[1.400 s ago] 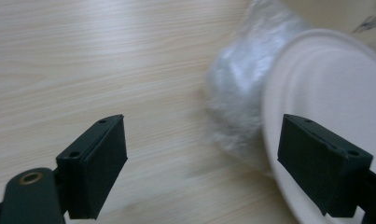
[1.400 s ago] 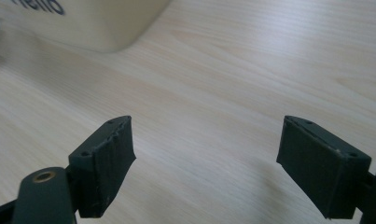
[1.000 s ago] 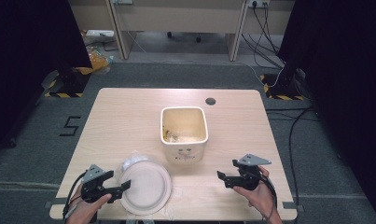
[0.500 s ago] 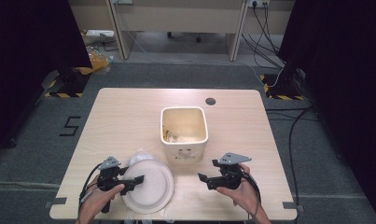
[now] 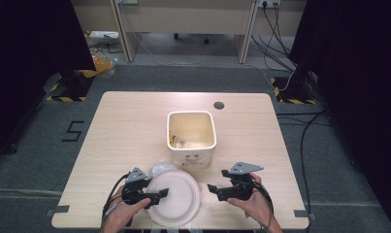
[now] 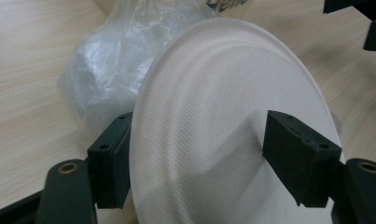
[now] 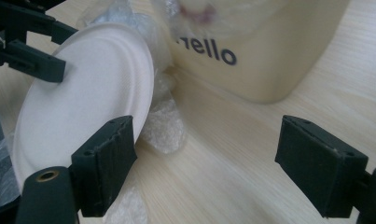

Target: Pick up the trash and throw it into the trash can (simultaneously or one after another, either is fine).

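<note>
Plate (image 5: 176,198) is sitting at the near table (image 5: 130,131) edge, just in front of the bin (image 5: 191,137), partly covering a clear plastic bag (image 6: 106,60). Left gripper (image 5: 156,194) is clamping its jaws, which have just been closing, on the plate's rim, one jaw above and one below, with the plate tilting up. Right gripper (image 5: 213,190) is hovering just beside the plate, its jaws standing wide apart over bare wood, holding nothing.
</note>
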`<state>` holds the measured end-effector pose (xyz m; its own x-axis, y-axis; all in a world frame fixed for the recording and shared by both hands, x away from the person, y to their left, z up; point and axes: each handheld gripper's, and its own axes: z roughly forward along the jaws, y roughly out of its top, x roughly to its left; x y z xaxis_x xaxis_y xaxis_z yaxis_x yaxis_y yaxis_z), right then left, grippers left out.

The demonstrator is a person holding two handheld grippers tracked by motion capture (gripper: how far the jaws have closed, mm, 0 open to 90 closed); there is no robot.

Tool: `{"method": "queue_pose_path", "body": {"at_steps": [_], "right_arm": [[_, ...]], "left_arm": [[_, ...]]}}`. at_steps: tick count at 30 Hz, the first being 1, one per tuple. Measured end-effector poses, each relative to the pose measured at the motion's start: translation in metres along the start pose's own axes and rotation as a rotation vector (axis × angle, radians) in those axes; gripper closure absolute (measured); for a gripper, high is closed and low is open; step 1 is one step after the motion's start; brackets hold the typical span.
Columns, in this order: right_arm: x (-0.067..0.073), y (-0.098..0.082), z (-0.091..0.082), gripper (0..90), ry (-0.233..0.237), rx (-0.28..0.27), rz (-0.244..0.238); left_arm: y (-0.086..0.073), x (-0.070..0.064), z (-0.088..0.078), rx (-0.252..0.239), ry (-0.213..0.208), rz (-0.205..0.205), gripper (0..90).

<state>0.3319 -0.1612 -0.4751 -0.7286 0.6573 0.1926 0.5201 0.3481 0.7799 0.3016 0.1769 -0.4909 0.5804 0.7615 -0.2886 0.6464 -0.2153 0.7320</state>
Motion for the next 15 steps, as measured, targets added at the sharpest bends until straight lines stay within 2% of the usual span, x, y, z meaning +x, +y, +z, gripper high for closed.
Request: {"method": "queue_pose_path", "body": {"at_steps": [1, 4, 6, 15], "right_arm": [[-0.005, -0.005, -0.005, 19.8, -0.014, 0.000, 0.019], [-0.011, -0.009, -0.010, 20.0, -0.030, -0.006, 0.034], [-0.020, -0.016, -0.022, 20.0, -0.057, -0.021, 0.065], [-0.038, -0.036, -0.046, 20.3, -0.112, -0.038, 0.125]], "left_arm": [[0.001, -0.005, 0.003, -0.001, 0.000, 0.004, 28.0], [0.006, -0.018, 0.013, 0.001, 0.006, 0.027, 28.0], [0.010, -0.027, 0.021, 0.002, 0.007, 0.040, 28.0], [0.032, -0.073, 0.063, 0.018, -0.041, 0.126, 27.9]]}}
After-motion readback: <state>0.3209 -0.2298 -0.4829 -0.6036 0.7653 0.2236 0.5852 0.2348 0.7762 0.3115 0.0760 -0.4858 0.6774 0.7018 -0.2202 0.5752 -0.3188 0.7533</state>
